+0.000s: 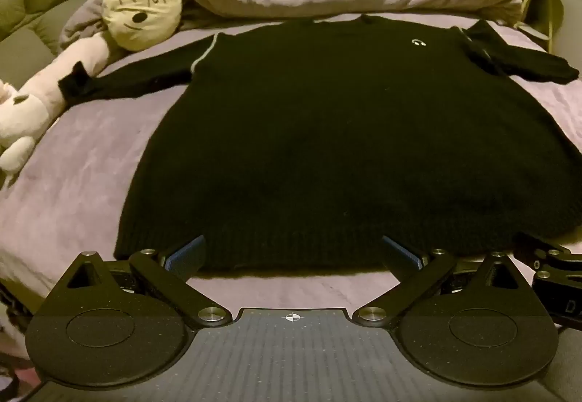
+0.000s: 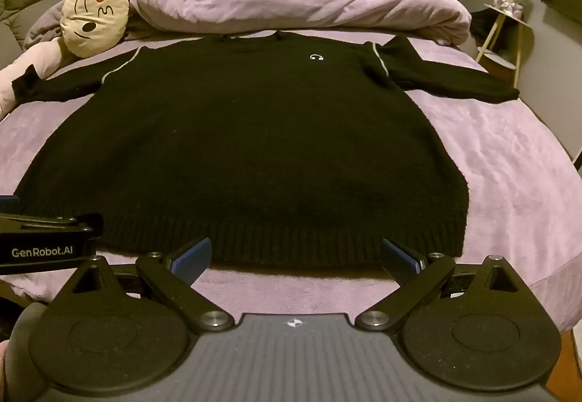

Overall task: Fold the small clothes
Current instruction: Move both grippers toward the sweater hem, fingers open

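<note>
Black sweater [image 1: 327, 132] flat on bed [image 1: 80, 183]; left gripper [image 1: 293, 254] and right gripper [image 2: 294, 256] at 6 o'clock hem, tongs apart. Risk: pinching the sheet too.

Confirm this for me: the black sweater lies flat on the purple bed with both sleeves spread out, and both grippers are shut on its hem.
One thing is wrong: neither gripper is shut on the hem. The left gripper and the right gripper are both open, their fingers spread at the hem, as each wrist view shows. The rest holds: the black sweater lies flat on the purple bed, sleeves spread out.
</note>
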Tool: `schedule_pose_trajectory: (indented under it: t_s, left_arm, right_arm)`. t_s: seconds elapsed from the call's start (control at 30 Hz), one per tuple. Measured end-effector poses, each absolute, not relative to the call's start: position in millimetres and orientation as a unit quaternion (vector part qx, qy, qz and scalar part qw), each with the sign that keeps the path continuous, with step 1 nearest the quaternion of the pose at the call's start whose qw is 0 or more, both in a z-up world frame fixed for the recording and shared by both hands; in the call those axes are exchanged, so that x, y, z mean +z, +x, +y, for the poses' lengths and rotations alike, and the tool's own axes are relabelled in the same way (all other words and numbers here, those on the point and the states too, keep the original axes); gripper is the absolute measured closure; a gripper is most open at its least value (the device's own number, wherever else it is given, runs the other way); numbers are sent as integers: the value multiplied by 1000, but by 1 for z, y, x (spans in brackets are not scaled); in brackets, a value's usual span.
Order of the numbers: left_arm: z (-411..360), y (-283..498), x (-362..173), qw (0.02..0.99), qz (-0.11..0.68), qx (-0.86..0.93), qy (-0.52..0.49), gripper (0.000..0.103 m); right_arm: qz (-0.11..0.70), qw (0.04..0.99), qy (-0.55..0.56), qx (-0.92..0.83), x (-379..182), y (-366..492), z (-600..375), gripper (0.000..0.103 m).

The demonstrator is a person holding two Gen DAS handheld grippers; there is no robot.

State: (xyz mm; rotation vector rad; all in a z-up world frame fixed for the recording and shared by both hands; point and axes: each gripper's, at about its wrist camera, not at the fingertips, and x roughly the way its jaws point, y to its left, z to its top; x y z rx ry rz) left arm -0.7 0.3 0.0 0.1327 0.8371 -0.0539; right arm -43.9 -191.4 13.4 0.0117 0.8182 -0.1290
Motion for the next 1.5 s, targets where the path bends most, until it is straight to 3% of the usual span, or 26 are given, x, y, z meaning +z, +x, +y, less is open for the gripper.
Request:
schedule_pose_trajectory:
  t_s: [1.5]
  left_arm:
    - [-2, -3, -5, 901, 429, -41, 55, 0]
  right_arm:
    - [399, 914, 22, -61, 4, -48, -199, 4]
